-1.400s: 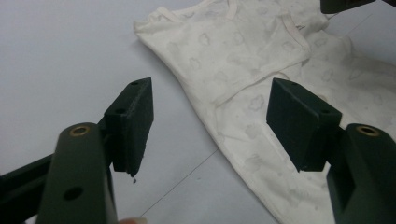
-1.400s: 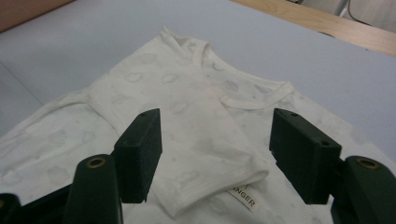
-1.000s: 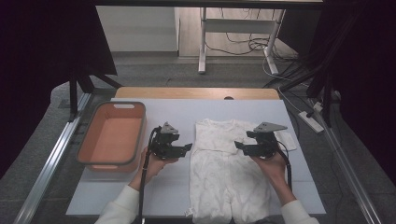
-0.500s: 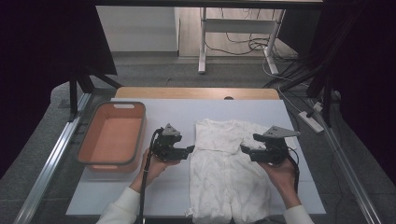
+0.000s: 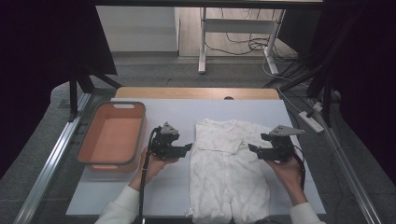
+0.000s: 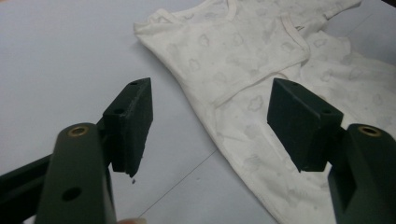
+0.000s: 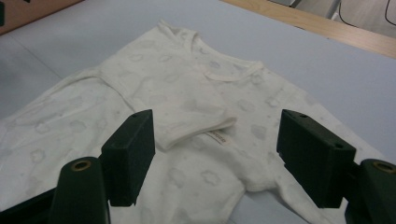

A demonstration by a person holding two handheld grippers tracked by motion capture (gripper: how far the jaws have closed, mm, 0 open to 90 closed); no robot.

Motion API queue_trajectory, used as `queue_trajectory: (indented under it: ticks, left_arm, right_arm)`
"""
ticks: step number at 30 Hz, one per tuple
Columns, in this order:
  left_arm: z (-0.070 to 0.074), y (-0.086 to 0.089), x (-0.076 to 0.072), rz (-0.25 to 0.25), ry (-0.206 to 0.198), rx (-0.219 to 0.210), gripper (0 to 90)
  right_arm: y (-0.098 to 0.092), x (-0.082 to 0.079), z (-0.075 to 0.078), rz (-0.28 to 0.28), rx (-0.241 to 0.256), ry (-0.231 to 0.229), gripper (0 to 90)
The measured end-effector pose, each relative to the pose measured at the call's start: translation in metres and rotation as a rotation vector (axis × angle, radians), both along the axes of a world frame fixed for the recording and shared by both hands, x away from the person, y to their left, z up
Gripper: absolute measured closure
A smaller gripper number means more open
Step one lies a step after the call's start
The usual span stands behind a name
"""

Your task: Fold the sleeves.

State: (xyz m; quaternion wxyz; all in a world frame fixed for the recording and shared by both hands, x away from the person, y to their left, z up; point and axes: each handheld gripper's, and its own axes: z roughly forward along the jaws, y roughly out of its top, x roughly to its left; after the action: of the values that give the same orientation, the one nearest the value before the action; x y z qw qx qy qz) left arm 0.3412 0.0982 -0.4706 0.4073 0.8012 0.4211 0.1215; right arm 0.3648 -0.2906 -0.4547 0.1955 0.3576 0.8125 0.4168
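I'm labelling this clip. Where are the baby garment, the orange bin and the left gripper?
Baby garment (image 5: 224,163): high view, its middle front.
Orange bin (image 5: 110,140): high view, its bare floor.
Left gripper (image 5: 187,148): high view, between its fingertips.

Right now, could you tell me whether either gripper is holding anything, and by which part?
Nothing is held. The left gripper and the right gripper are both open, one at each side of the white baby garment, which lies flat on the table.
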Motion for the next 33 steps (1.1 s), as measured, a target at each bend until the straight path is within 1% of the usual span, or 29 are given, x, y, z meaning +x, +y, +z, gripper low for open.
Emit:
queue_trajectory:
  ticks: [3, 5, 6, 9, 11, 17, 22, 30, 33]
  left_arm:
    - [-0.001, 0.002, 0.001, 0.003, 0.002, -0.001, 32.0]
    - [-0.001, 0.002, 0.001, 0.007, 0.001, -0.004, 32.0]
    - [-0.001, 0.003, 0.001, 0.008, -0.001, -0.006, 32.0]
    - [0.000, 0.003, 0.001, 0.008, -0.002, -0.007, 32.0]
    - [0.000, 0.003, 0.001, 0.008, -0.002, -0.008, 32.0]
    - [0.000, 0.004, 0.002, 0.010, 0.001, -0.009, 32.0]
    - [-0.001, 0.004, 0.002, 0.010, 0.002, -0.006, 32.0]
    - [0.001, 0.003, 0.001, 0.006, -0.006, -0.009, 32.0]
    - [0.001, 0.004, 0.001, 0.008, -0.004, -0.009, 32.0]
  right_arm:
    - [-0.007, 0.003, -0.001, -0.025, -0.002, 0.004, 28.0]
    - [-0.013, 0.005, -0.003, -0.047, -0.019, -0.008, 28.3]
    - [-0.015, 0.006, -0.003, -0.054, -0.021, -0.006, 28.3]
    - [-0.023, 0.010, -0.007, -0.079, -0.028, 0.013, 28.2]
    - [-0.028, 0.012, -0.008, -0.093, -0.023, 0.021, 28.2]
    - [-0.039, 0.016, -0.009, -0.129, -0.018, 0.024, 28.2]
    - [-0.047, 0.020, -0.011, -0.161, -0.021, 0.042, 28.2]
    - [-0.060, 0.026, -0.015, -0.234, -0.030, 0.066, 28.1]
    - [-0.062, 0.027, -0.016, -0.246, -0.030, 0.069, 28.1]
